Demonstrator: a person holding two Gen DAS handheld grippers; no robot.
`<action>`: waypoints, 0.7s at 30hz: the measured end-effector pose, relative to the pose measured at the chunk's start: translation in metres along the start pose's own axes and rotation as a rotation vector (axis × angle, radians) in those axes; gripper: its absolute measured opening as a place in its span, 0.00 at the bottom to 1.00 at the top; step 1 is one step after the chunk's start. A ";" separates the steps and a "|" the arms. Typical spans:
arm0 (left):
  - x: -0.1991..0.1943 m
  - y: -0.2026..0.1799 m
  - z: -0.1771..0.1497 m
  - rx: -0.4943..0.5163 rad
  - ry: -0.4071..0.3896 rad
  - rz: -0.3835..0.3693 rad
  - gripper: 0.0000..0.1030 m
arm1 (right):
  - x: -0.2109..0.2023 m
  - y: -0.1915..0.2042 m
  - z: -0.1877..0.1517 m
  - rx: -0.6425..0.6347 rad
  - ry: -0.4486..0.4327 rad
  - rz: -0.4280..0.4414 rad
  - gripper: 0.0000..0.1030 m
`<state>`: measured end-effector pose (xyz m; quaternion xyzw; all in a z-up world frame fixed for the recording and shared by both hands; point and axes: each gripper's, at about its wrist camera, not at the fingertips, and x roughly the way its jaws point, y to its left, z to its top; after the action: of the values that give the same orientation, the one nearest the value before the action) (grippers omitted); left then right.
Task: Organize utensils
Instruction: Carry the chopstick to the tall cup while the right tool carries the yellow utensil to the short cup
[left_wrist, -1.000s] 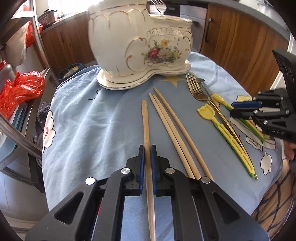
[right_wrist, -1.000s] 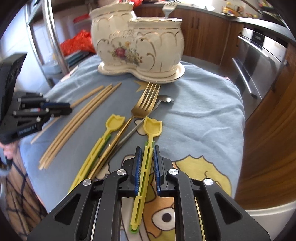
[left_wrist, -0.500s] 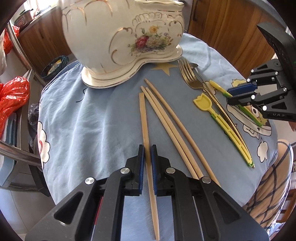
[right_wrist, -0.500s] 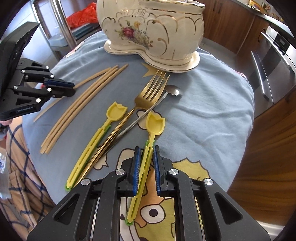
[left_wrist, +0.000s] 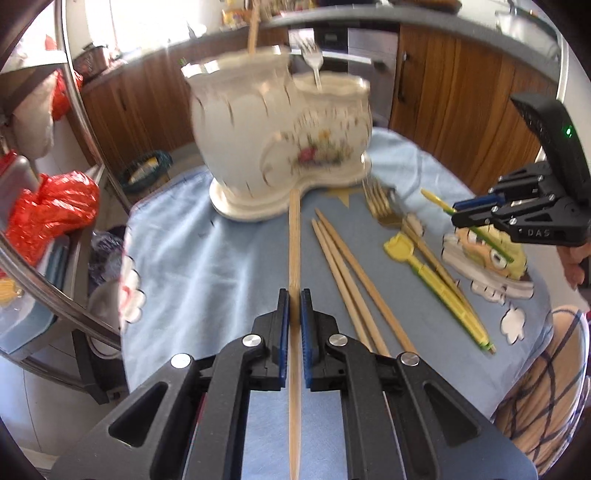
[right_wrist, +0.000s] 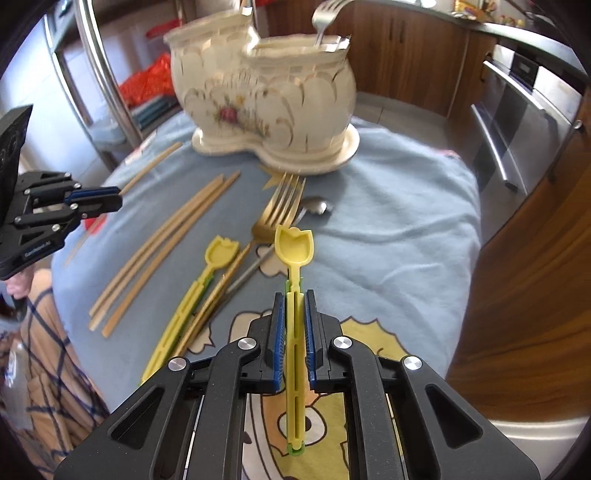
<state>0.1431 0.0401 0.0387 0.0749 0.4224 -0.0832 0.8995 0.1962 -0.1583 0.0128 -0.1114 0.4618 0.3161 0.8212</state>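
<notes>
Covering the round table, a pale blue cartoon-printed cloth (right_wrist: 399, 221) serves as the sorting surface. At its far side stands a white two-compartment ceramic holder with gilt edging and a floral motif (right_wrist: 266, 92), already containing a silver fork (right_wrist: 325, 18) in one compartment and a wooden stick (left_wrist: 253, 33) in the other, which suggests that utensils are being sorted by type. Three pale wooden chopsticks (left_wrist: 351, 280) lie side by side on the cloth, near a gold-coloured metal fork (right_wrist: 277, 214), a silver spoon (right_wrist: 314, 206) and a yellow plastic tulip-tipped utensil (right_wrist: 207, 280), all awaiting collection. Both tools are black two-finger grippers with blue pads. The left gripper (left_wrist: 294, 306) is clamped tight on a single pale wooden chopstick (left_wrist: 294, 236), held along the finger axis and pointing at the holder, probably so it can be dropped in end-first. The right gripper (right_wrist: 294, 310) is closing its jaws on a second yellow plastic tulip-tipped utensil (right_wrist: 294, 251), gripped mid-handle with the head forward, likely for the same reason. Both items appear raised clear of the cloth.
</notes>
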 end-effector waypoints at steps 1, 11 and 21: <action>-0.004 0.000 0.002 -0.001 -0.018 0.005 0.06 | -0.005 -0.001 0.001 0.012 -0.026 0.000 0.10; -0.035 -0.001 0.017 -0.032 -0.162 -0.007 0.06 | -0.049 -0.008 0.012 0.116 -0.302 0.072 0.10; -0.042 0.013 0.035 -0.110 -0.274 -0.042 0.06 | -0.075 -0.001 0.034 0.132 -0.512 0.125 0.10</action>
<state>0.1459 0.0496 0.0946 0.0045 0.3012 -0.0878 0.9495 0.1923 -0.1741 0.0933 0.0544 0.2648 0.3533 0.8956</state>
